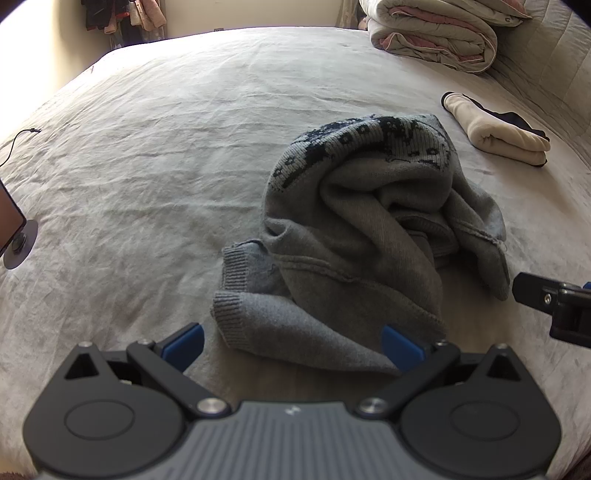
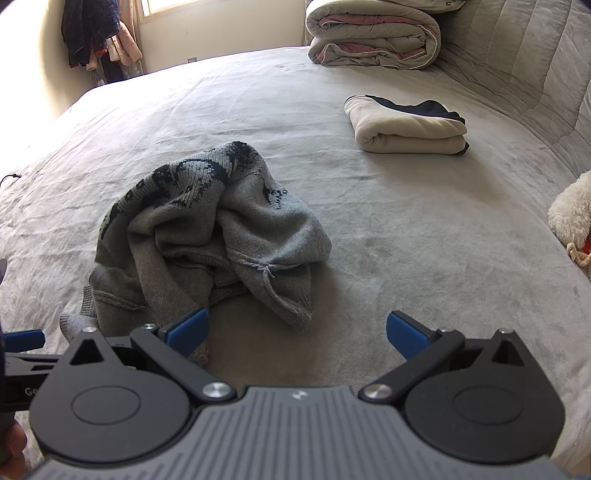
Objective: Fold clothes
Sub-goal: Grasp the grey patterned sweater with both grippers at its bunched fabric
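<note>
While the pale bed sheet (image 1: 147,155) spreads wide, rolled duvet (image 2: 373,33) at the far end, crumpled grey sweater (image 2: 207,236) heaped mid-bed, folded cream garment (image 2: 406,129) well apart, left gripper (image 1: 291,345) blue fingers spread at its hem, right gripper (image 2: 297,334) likewise gaping, empty

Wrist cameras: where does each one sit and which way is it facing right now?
Left wrist: on the left gripper, open, looking across the bed at the crumpled grey sweater; right gripper's tip at the right edge.
Right wrist: on the right gripper, open; sweater left of centre.
Shared: sweater, folded cream garment, rolled quilt.
</note>
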Available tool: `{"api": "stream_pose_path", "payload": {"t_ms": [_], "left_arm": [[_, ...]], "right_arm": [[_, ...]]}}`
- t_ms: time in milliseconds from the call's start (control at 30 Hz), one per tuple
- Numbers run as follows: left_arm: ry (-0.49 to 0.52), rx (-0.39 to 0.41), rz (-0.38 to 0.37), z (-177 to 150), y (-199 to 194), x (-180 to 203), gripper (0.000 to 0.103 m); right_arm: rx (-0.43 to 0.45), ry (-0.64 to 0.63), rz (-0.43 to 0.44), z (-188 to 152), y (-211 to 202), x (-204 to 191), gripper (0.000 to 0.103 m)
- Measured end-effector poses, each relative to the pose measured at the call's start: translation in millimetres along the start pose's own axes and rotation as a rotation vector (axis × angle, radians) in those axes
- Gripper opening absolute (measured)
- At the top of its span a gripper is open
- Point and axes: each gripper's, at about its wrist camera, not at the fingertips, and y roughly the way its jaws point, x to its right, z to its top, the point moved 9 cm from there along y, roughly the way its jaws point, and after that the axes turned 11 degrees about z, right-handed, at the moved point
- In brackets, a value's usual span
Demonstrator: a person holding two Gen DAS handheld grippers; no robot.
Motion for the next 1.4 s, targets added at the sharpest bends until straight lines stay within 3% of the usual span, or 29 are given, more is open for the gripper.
{"api": "stream_pose_path", "payload": {"t_ms": [267,467,633,767,967,1100,1233,1400], "left_arm": [[-0.014,-0.010,0.007,8.4,2.2,-7.5,0.102],[0.008,0.016,0.031,38.2,-3.2,-15.2,0.102],[-0.021,0.087,0.024,69.0,2.8,-18.7,0.103],[-0.020,0.131,0.008,78.4,27.0,-13.9,0.103],[-0.005,0.020,-0.047,63.2,81.9,-4.1,0.102],[-0.004,-0.027,-0.072,58.0,107.5,-0.7,0.103],[0.038,0.011,-0.085,56.7,106.4,0.0,0.103],[0.045,-0.012,-0.094,59.5,107.6,-2.4,0.103]], "right_arm": [[-0.013,0.029,0.010,1.1,1.7,-0.2,0.103],[-0.005,0.097,0.116,36.3,3.3,-20.4,0.103],[0.040,0.016,0.102,66.2,23.2,-30.3,0.103],[0.020,-0.041,0.122,66.8,52.1,-28.7,0.103],[-0.092,-0.031,0.133,47.6,103.1,-10.9,0.103],[-0.123,0.011,0.199,42.0,121.5,-4.5,0.103],[-0.123,-0.030,0.233,40.7,123.8,-3.8,0.103],[-0.128,-0.066,0.249,41.8,120.2,-3.9,0.103]]}}
